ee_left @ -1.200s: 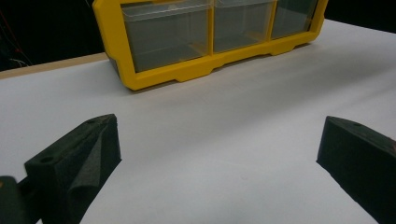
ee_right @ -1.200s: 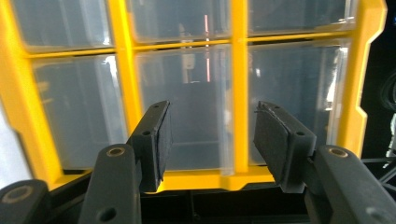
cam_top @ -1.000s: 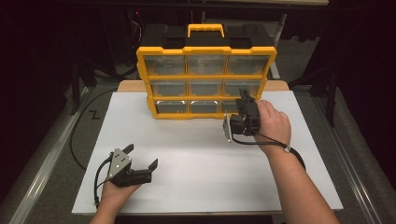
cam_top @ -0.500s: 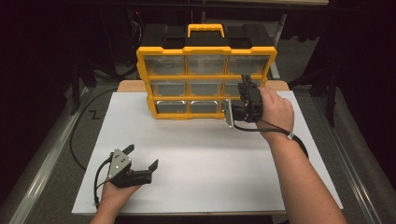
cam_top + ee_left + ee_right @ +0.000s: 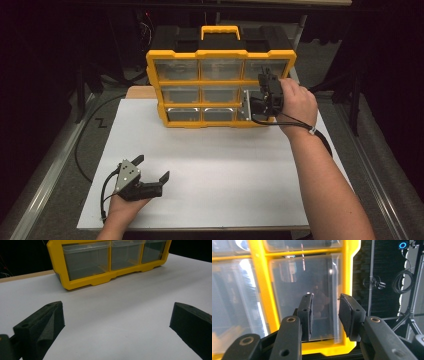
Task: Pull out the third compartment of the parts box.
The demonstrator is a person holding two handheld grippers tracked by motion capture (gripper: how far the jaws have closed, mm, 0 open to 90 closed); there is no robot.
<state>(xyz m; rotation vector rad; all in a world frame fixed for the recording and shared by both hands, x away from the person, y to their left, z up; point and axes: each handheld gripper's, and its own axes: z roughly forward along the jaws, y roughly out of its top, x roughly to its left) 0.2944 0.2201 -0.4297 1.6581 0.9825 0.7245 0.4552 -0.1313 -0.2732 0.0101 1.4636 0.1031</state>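
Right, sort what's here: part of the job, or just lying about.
Job:
- organizer
- its right middle drawer
- right gripper, jaws just been closing, nothing between them, in front of that drawer

Lying about:
- left gripper, open, resting on the white sheet
- the other drawers

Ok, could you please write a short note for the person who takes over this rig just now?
Left gripper: open, empty, resting on the white table top, apart from the organizer.
Right gripper: raised at the yellow drawer organizer, facing a clear drawer in its right column; jaws have just been closing, narrow gap, nothing seen between them.
Done: approach only.
Left: probably grip that drawer's front and pull it out.
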